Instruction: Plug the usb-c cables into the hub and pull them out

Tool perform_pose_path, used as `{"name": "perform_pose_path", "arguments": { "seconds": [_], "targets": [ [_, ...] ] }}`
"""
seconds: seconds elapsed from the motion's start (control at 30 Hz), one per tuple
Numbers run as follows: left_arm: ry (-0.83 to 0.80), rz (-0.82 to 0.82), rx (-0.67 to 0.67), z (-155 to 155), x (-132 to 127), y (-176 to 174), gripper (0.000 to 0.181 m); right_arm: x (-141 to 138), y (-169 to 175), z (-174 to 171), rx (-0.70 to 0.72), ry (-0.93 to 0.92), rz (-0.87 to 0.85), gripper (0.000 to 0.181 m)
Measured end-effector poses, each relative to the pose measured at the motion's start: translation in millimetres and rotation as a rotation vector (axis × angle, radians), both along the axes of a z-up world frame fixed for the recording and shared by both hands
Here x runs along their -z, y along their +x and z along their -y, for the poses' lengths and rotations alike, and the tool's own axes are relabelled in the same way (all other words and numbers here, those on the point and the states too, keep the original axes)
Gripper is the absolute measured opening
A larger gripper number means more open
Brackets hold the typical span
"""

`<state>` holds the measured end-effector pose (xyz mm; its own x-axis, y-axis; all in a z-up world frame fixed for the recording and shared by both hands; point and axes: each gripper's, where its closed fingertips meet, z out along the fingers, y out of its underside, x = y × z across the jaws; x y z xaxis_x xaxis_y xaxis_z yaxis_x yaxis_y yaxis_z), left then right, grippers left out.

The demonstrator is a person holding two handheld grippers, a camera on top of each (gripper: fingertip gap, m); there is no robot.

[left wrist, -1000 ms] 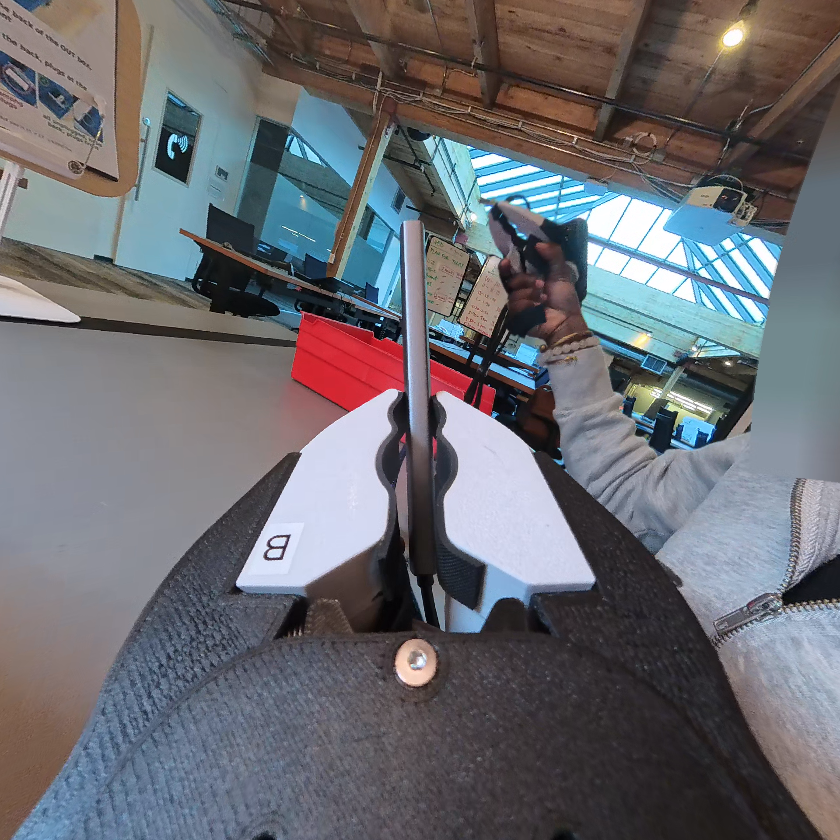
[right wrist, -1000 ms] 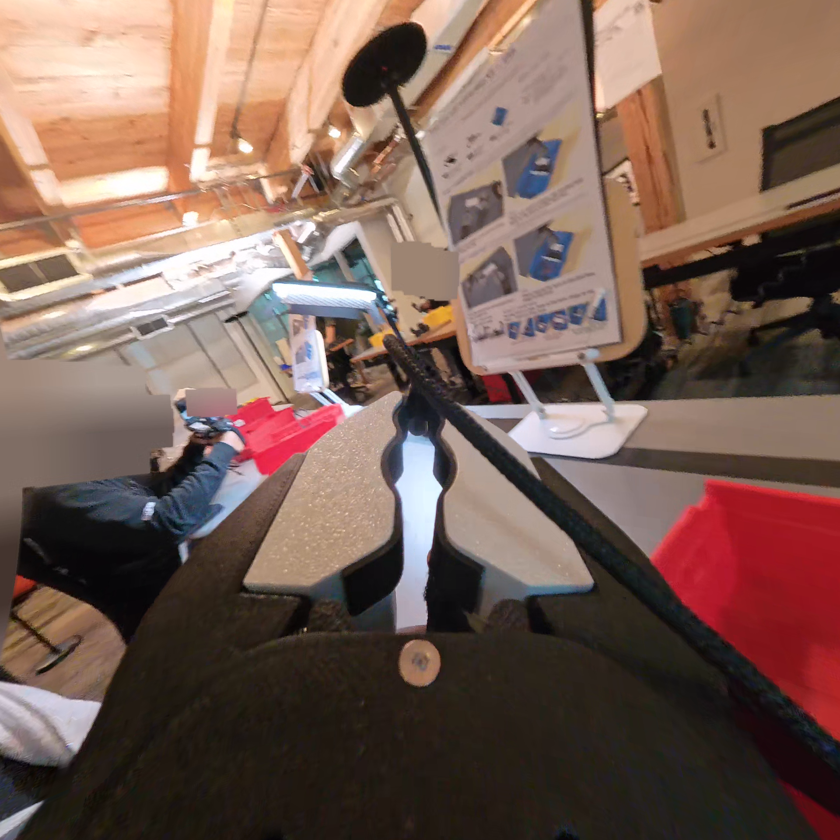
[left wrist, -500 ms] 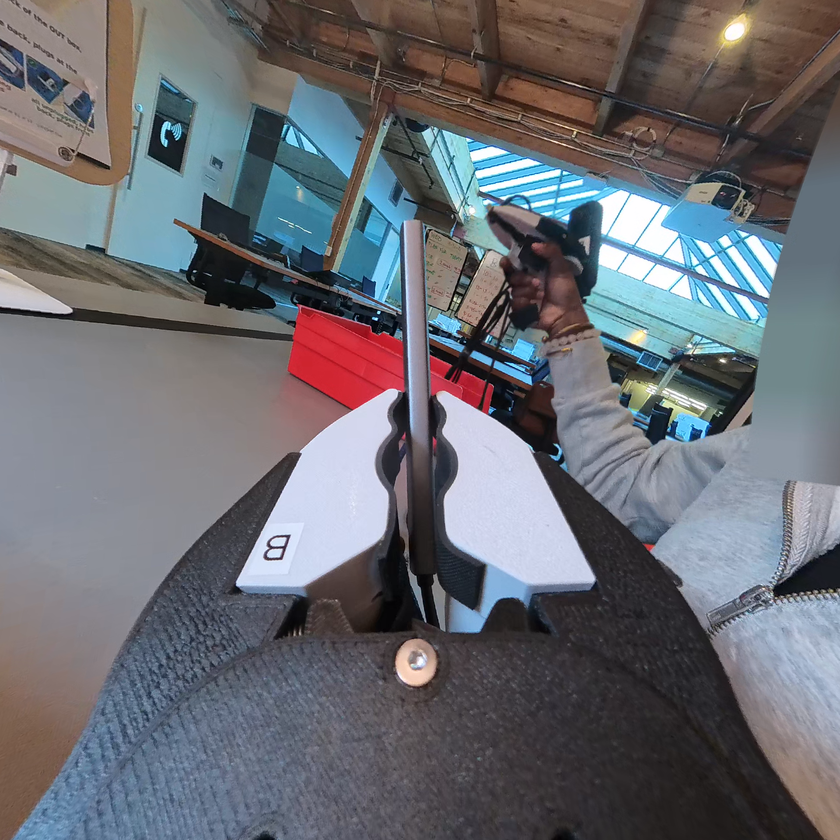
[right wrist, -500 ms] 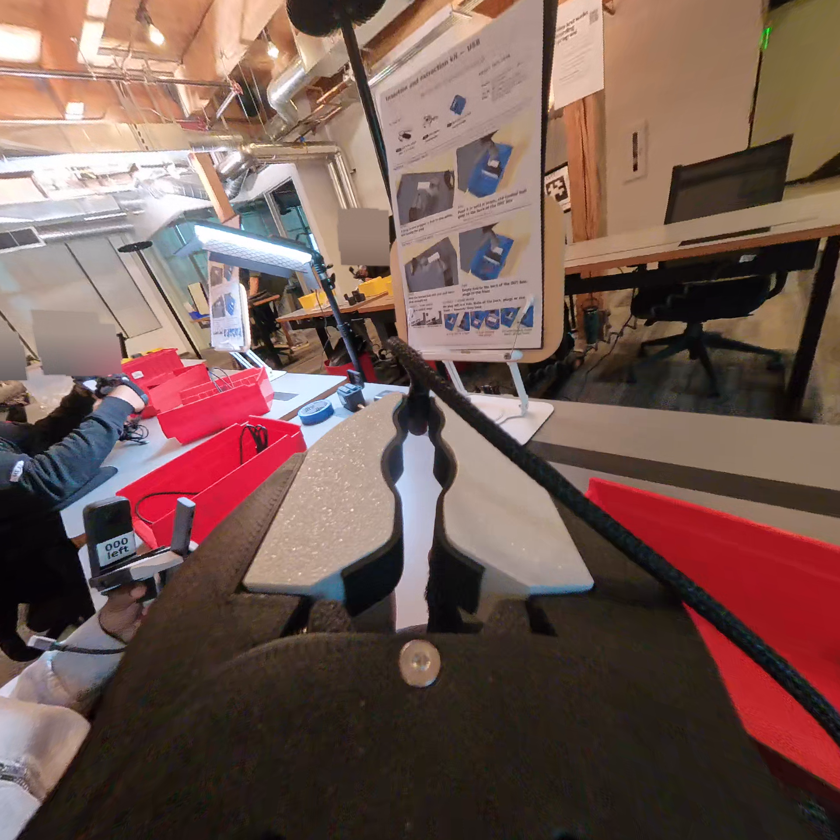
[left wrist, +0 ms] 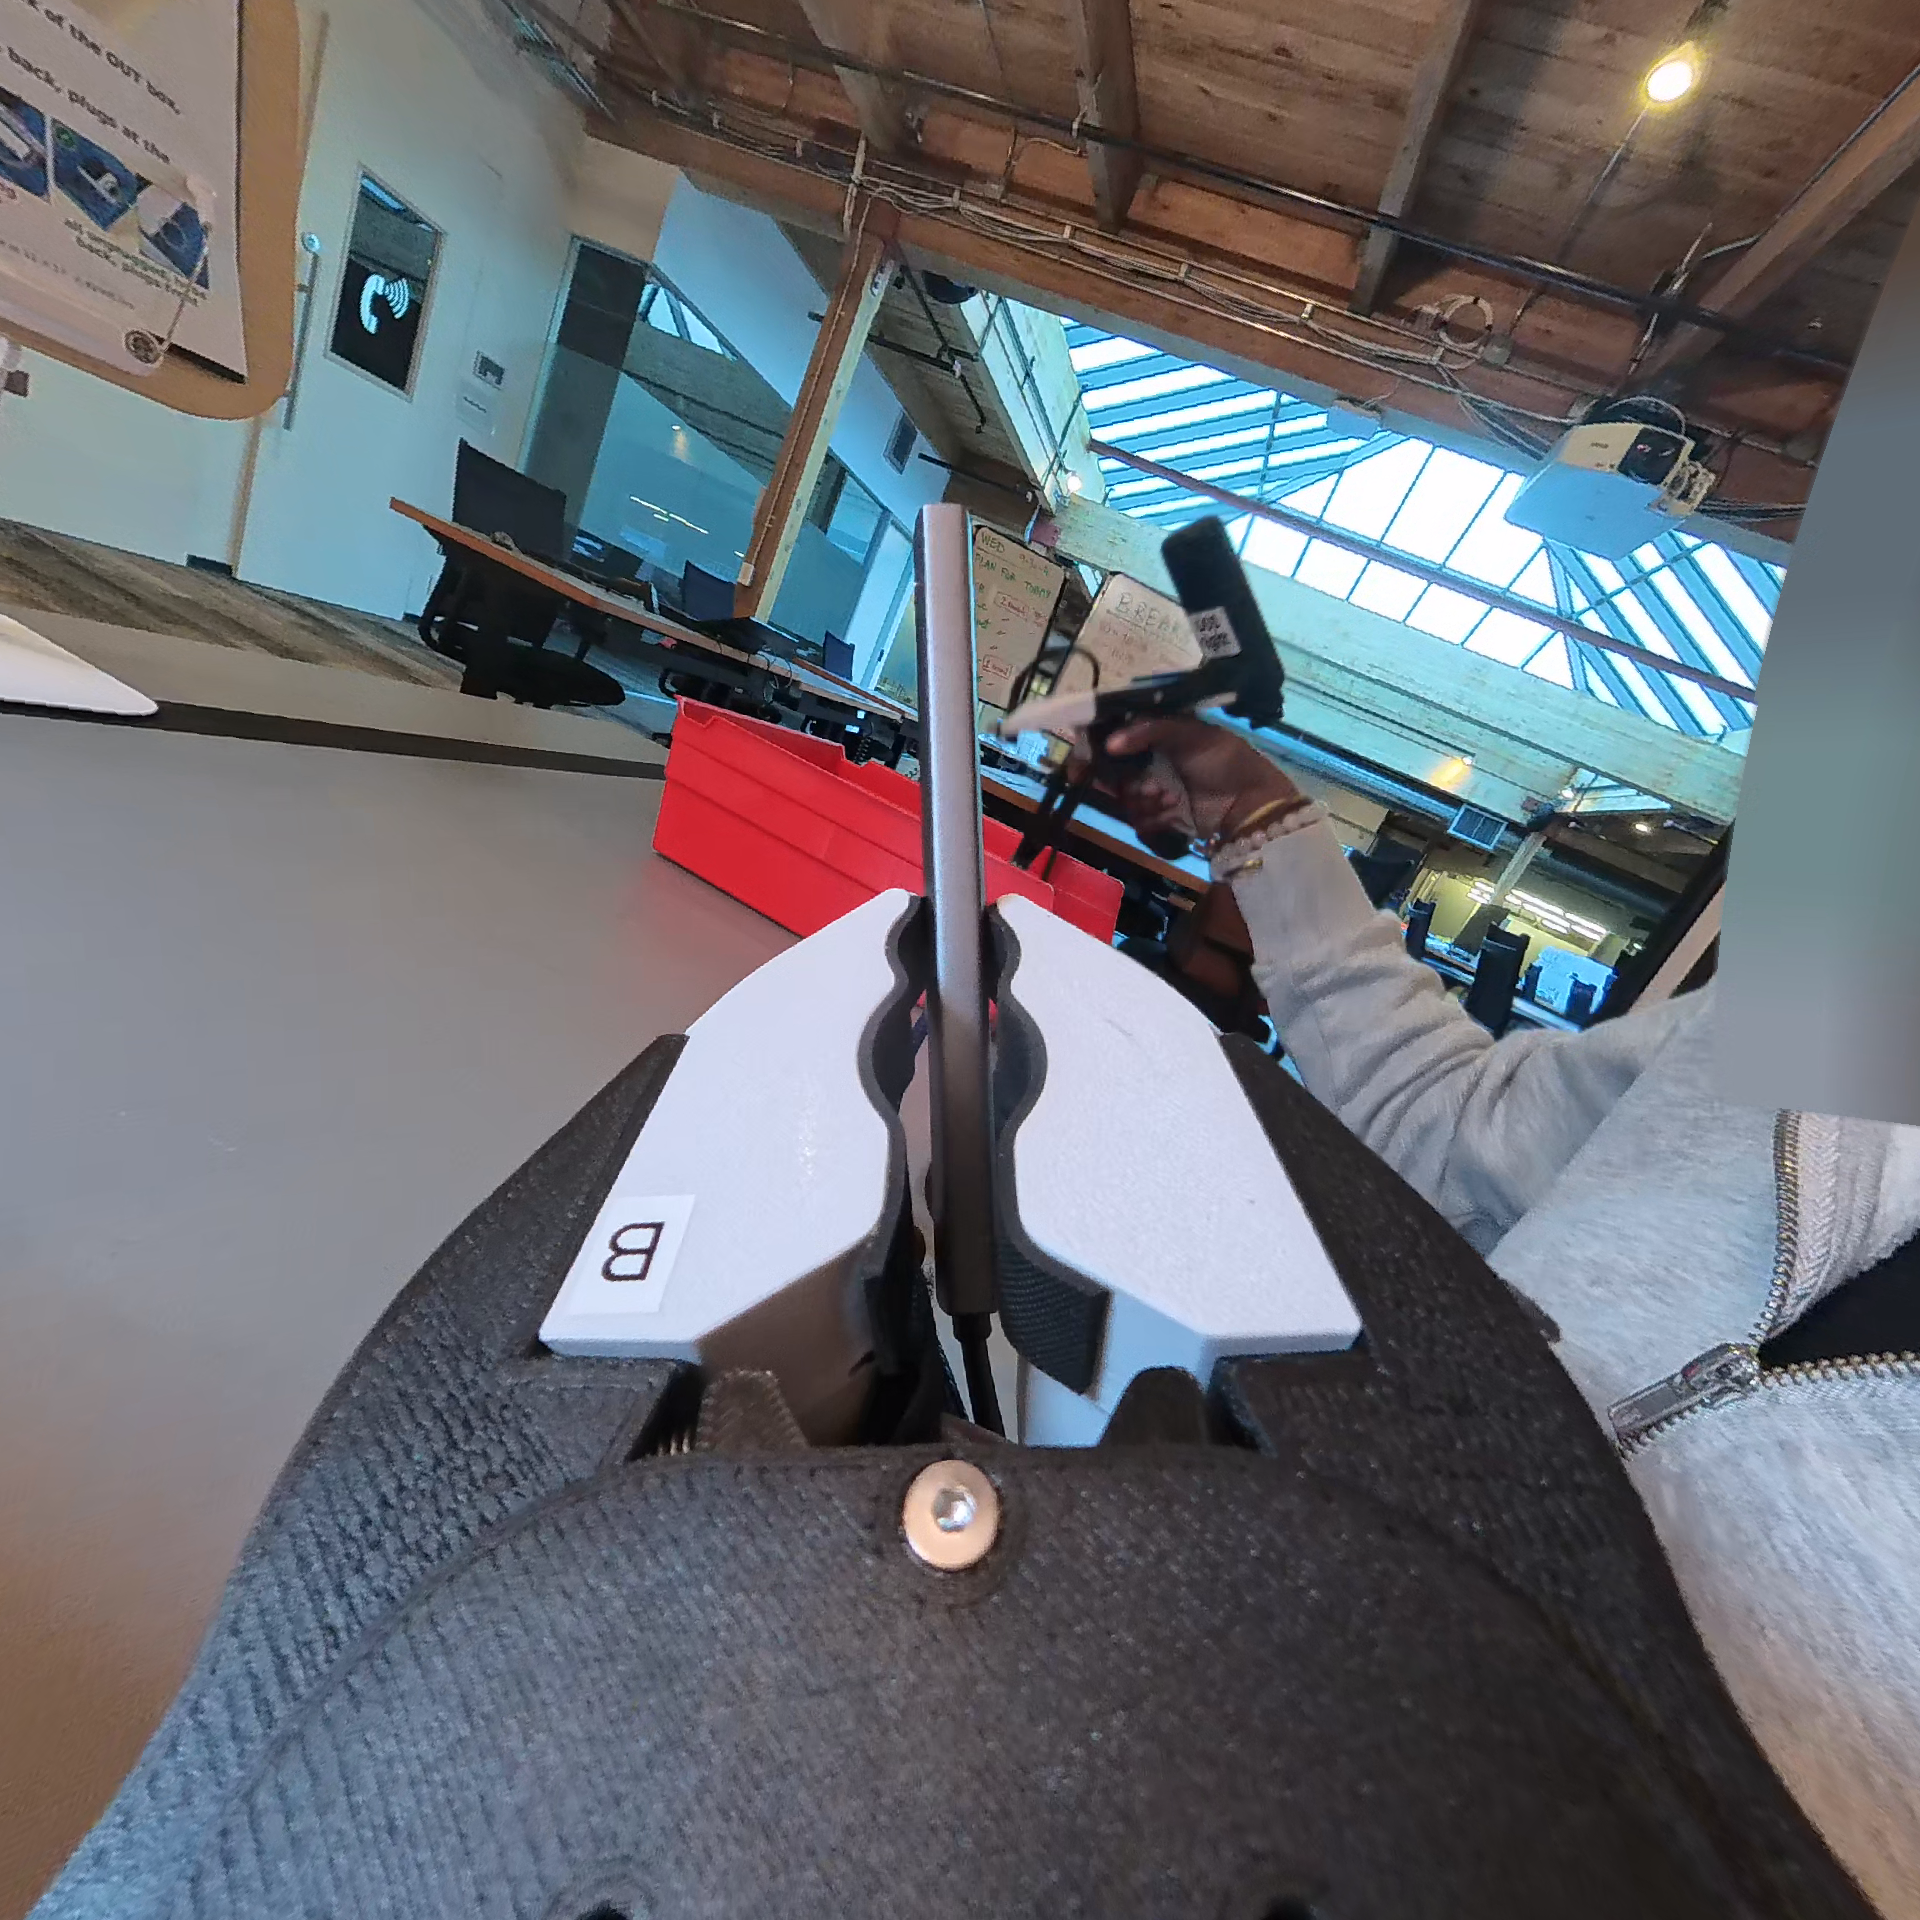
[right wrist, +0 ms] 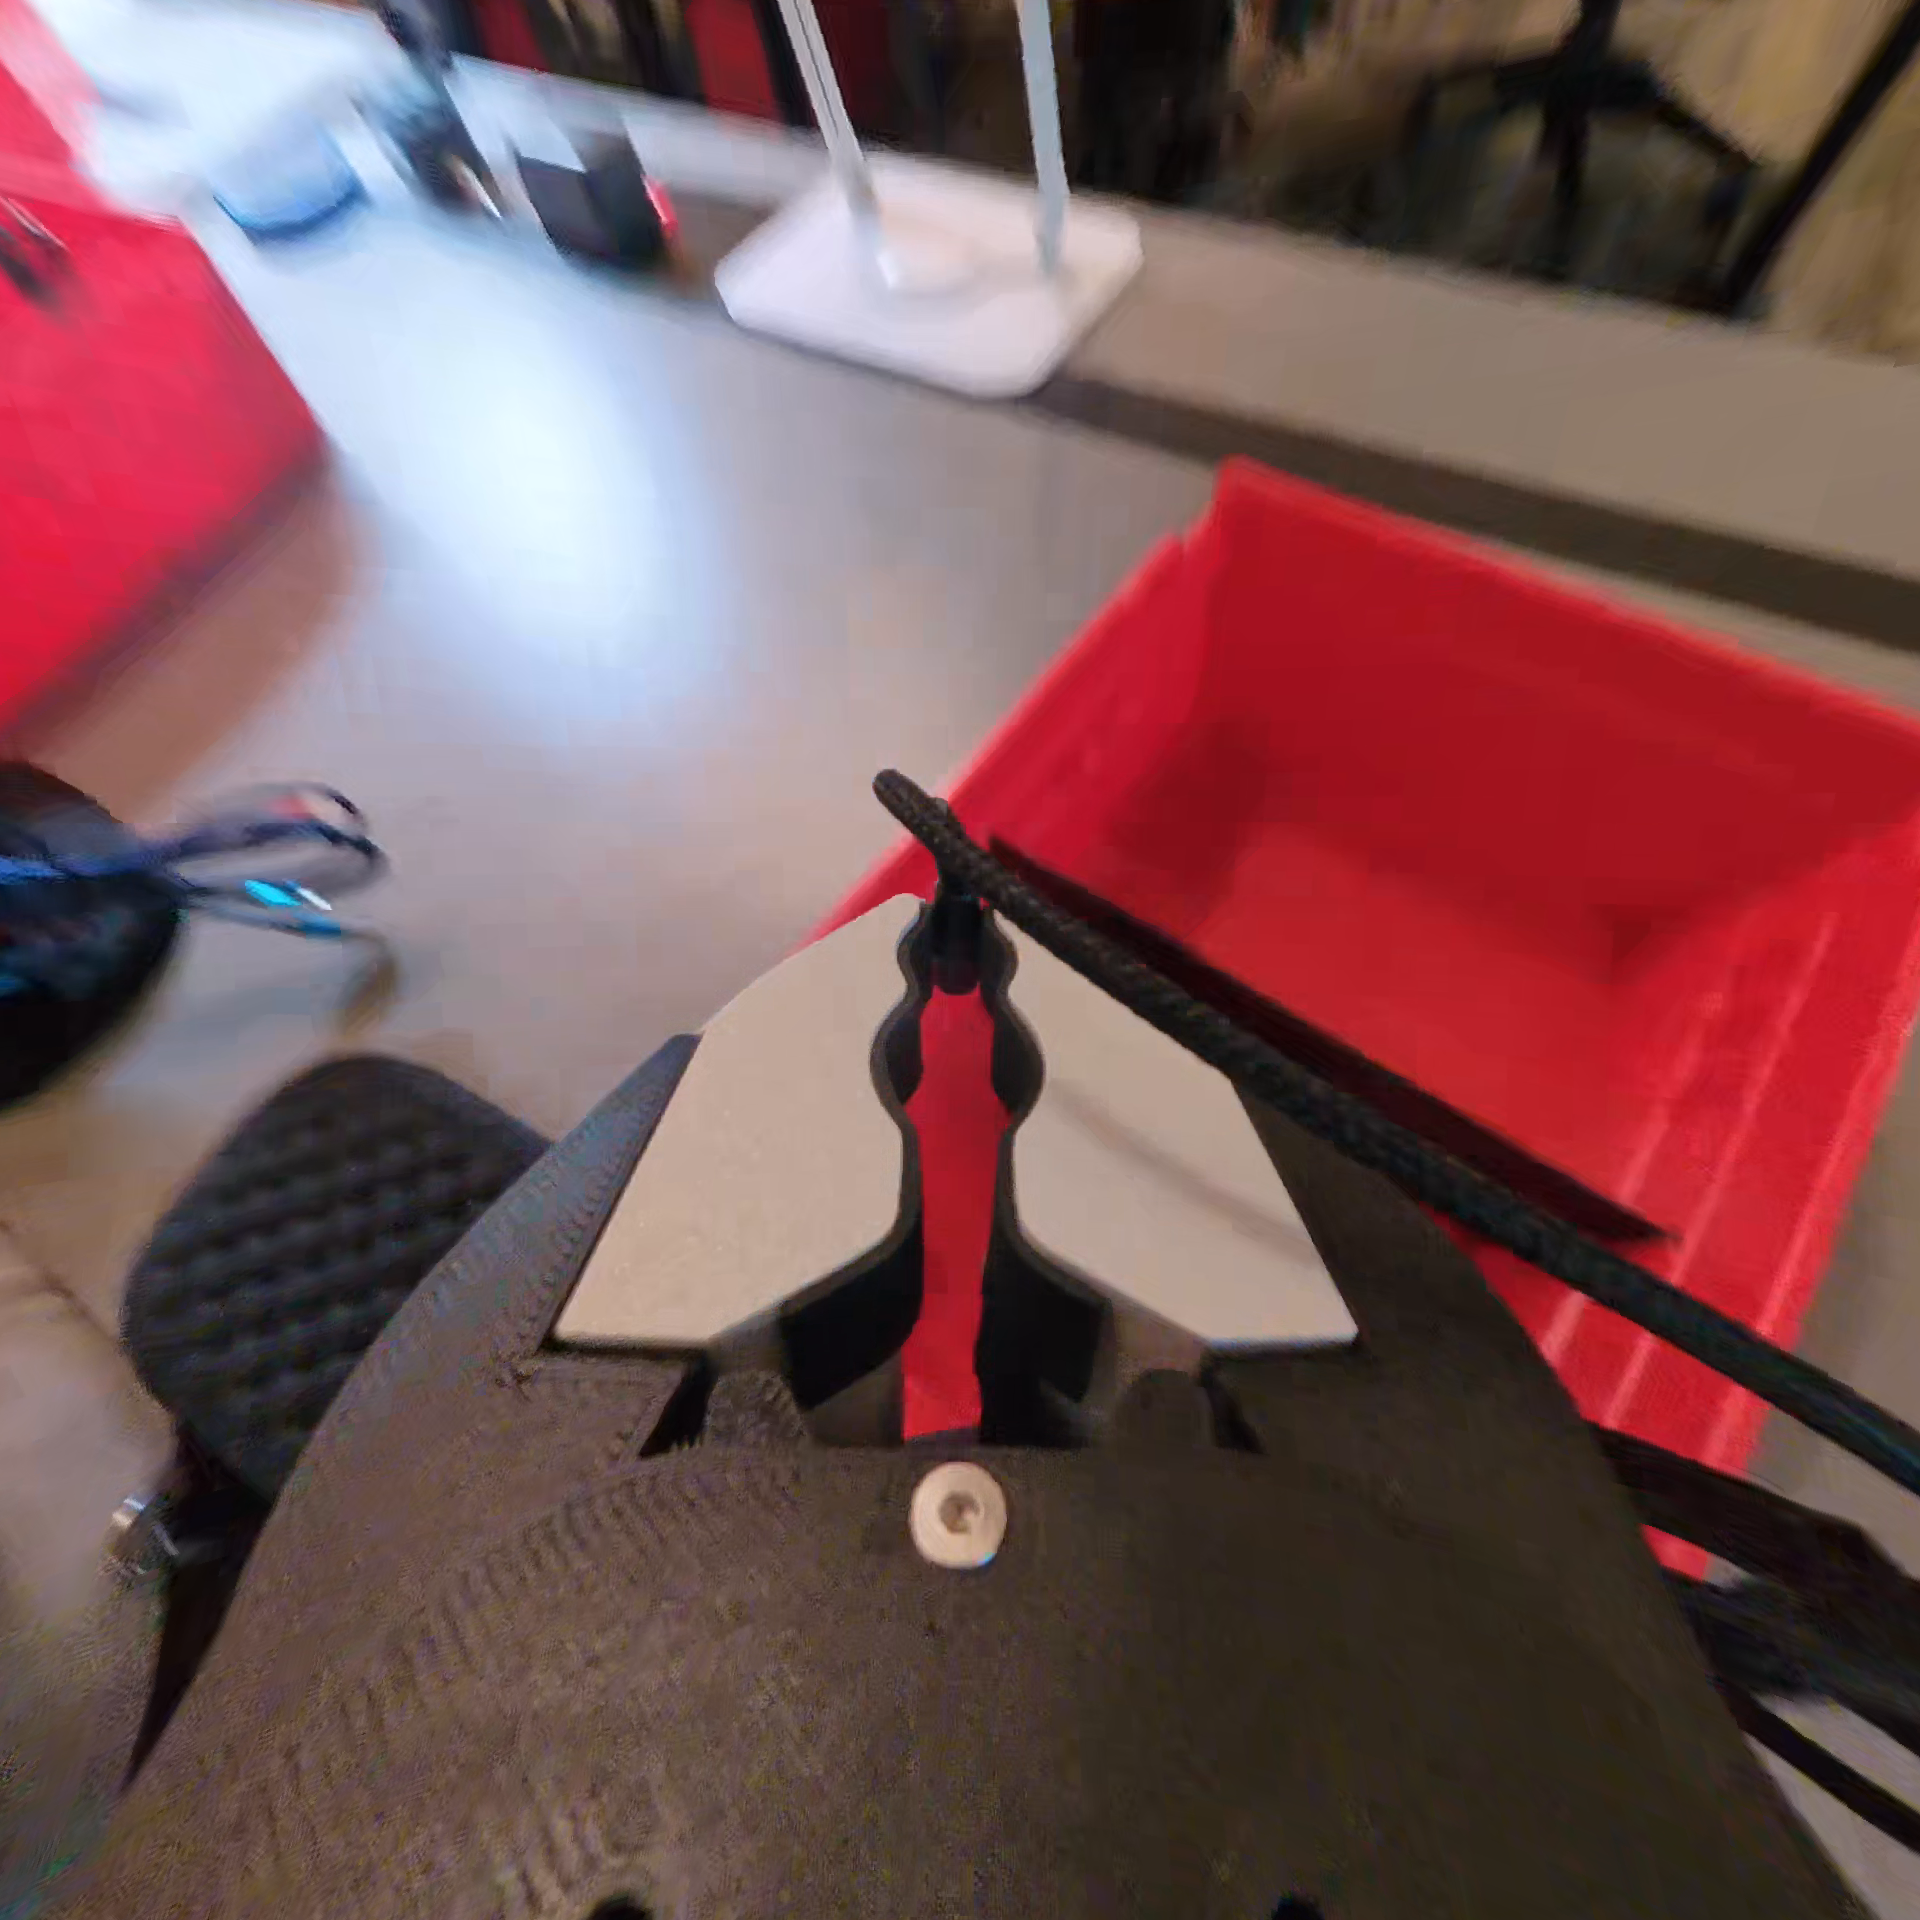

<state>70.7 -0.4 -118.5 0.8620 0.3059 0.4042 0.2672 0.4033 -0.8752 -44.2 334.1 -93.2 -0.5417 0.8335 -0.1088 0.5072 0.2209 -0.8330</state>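
My left gripper is shut on a slim grey hub. The hub stands edge-on between the pads and sticks out past the tips, and a thin black lead runs from its near end. My right gripper is shut on the black plug end of a black braided usb-c cable, which trails off to the lower right. It points down over the near corner of a red bin. In the left wrist view the right gripper is raised in a hand, with cables hanging below it.
The grey table carries a white stand base at the back, another red bin at the left and a blurred bundle of dark and blue cables. In the left wrist view a red bin stands ahead. A grey sleeve reaches in from the right. The left gripper's tips are roughly 35 centimetres from the right gripper's.
My right gripper has swung down from facing the ceiling and poster to facing the table and red bin, still holding the cable. My left gripper with the hub has barely moved.
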Motion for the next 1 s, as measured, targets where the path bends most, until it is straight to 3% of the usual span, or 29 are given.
{"name": "perform_pose_path", "arguments": {
  "seconds": [0.17,0.37,0.5,0.63,0.77,0.93,1.0],
  "targets": [
    [0.0,-0.001,-0.001,0,0,0,0.01,82,25,-17,0.0,0.391,0.206,0.009],
    [-0.003,0.0,-0.002,0,1,0,0.01,122,49,-26,-0.083,0.6,0.462,0.015],
    [-0.002,0.002,-0.001,0,1,0,0.01,108,50,-29,-0.031,0.664,0.413,0.037],
    [0.001,0.001,0.001,0,0,0,0.01,71,46,-26,0.034,0.543,0.229,0.074],
    [0.002,-0.003,0.001,0,0,0,0.01,40,29,-30,0.07,0.419,0.041,0.085],
    [0.001,-0.002,0.001,0,0,0,0.01,76,21,-31,-0.075,0.354,0.197,0.085],
    [0.001,0.001,0.002,0,0,0,0.01,95,7,-42,-0.058,0.422,0.221,0.083]
  ]
}}
